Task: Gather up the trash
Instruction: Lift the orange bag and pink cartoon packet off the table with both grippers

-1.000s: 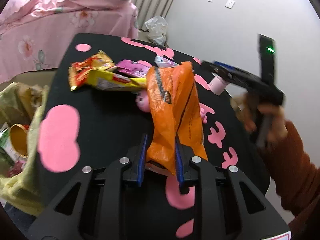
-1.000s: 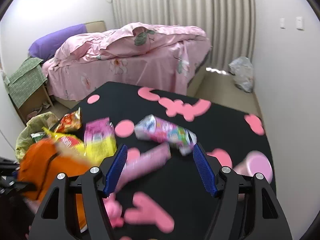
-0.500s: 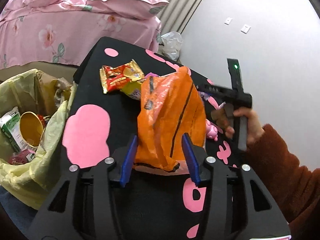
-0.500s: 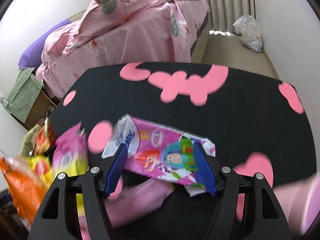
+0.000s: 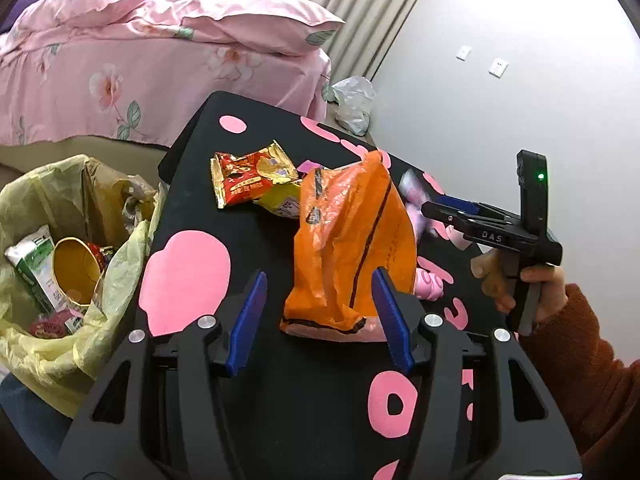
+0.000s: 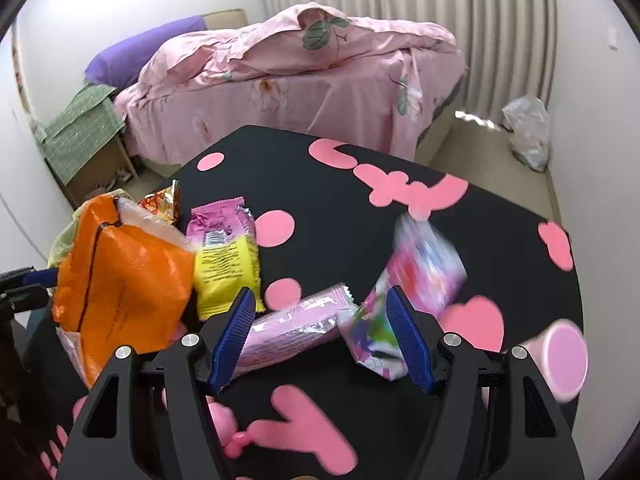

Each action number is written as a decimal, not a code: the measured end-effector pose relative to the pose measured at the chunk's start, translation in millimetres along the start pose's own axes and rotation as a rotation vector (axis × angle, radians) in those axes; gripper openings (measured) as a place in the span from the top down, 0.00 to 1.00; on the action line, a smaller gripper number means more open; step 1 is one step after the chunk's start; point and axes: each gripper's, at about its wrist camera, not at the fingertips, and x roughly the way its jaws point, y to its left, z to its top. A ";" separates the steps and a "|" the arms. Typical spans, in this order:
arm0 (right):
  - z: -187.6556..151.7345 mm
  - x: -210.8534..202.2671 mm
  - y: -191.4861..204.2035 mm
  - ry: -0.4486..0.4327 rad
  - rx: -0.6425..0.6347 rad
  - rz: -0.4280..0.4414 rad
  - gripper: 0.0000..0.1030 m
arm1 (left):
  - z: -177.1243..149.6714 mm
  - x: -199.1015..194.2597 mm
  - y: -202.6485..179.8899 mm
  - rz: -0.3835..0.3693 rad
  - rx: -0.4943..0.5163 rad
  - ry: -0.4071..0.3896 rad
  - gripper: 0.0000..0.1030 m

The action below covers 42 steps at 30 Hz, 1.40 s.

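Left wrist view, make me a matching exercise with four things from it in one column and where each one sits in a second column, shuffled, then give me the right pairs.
Column one:
1. orange bag
2. red snack packet
3. green carton
4. grey plastic bag

Column two:
A. inside the yellow-lined trash bin
B. on the floor by the wall, past the table
C. between the open left tongs
D. flat on the table, beyond the orange bag

Right pairs: 1-C, 2-D, 3-A, 4-B
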 end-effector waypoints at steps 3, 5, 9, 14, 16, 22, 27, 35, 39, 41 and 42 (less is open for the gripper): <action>8.2 1.1 -9.5 -0.011 0.016 0.028 0.38 | 1.6 -3.2 3.4 -0.009 -0.020 -0.004 0.49; 9.4 -0.4 -17.2 -0.030 0.079 -0.050 0.38 | 2.6 -4.4 5.7 -0.007 -0.032 -0.008 0.43; -6.6 4.2 -31.4 -0.037 0.207 -0.166 0.38 | 2.4 0.7 6.7 -0.027 -0.061 -0.006 0.34; -17.9 29.6 -51.5 0.008 0.343 -0.228 0.38 | 1.8 10.1 -1.8 -0.029 -0.044 0.027 0.33; -17.1 38.8 -56.3 0.027 0.374 -0.211 0.40 | 1.9 9.4 -4.2 -0.017 -0.027 0.032 0.33; -16.5 34.3 -43.2 0.013 0.298 -0.200 0.85 | 2.5 5.6 4.4 -0.034 -0.061 0.026 0.28; -27.1 4.7 -29.0 -0.015 0.253 -0.186 0.91 | -0.3 13.4 -2.3 -0.074 -0.056 0.045 0.23; -64.5 -56.3 7.5 -0.109 0.258 -0.145 0.91 | 3.1 46.1 -11.2 -0.009 -0.112 0.136 0.32; -75.0 -75.6 27.1 -0.148 0.242 -0.164 0.91 | -5.1 52.7 -13.4 0.016 -0.129 0.151 0.44; -78.2 -83.4 34.2 -0.161 0.237 -0.166 0.91 | -8.8 50.2 -14.5 -0.002 -0.133 0.156 0.56; -78.8 -85.9 36.6 -0.163 0.236 -0.162 0.91 | -10.3 48.8 -14.1 -0.010 -0.137 0.158 0.63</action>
